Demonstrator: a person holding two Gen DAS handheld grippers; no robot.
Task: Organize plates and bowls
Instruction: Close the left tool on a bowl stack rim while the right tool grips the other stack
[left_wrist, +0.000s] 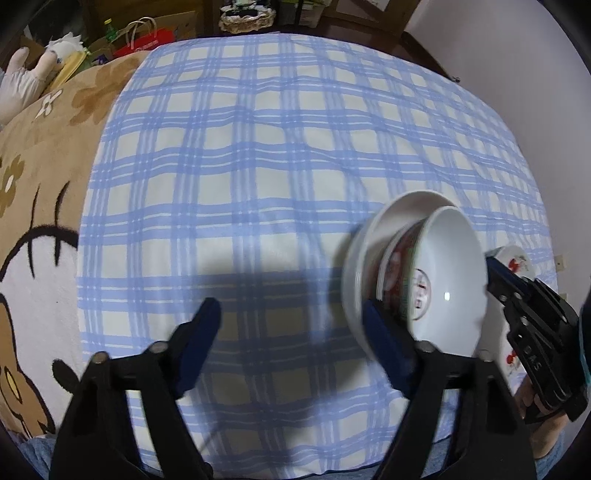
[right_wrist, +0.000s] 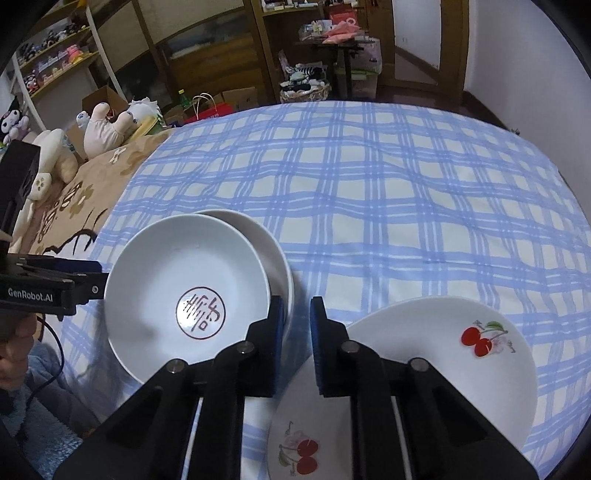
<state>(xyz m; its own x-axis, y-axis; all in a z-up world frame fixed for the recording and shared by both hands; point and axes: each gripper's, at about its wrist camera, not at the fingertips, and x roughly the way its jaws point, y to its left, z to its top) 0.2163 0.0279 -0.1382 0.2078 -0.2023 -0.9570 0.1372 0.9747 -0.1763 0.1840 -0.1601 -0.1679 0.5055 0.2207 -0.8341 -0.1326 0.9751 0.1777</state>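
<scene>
Two stacked bowls (right_wrist: 188, 295) sit just left of right gripper (right_wrist: 297, 345).

Cherry plate (right_wrist: 436, 373) — btm edge cut off

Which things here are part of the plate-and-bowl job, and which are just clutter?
Job: two nested white bowls, top one with a red seal mark; two cherry plates, overlapping; right gripper; left gripper.

Clutter: plush toys, red bag, basket.

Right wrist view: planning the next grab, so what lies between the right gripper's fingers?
Nothing is gripped: between the right gripper fingers shows only checked cloth and part of the cherry plate stack.
</scene>
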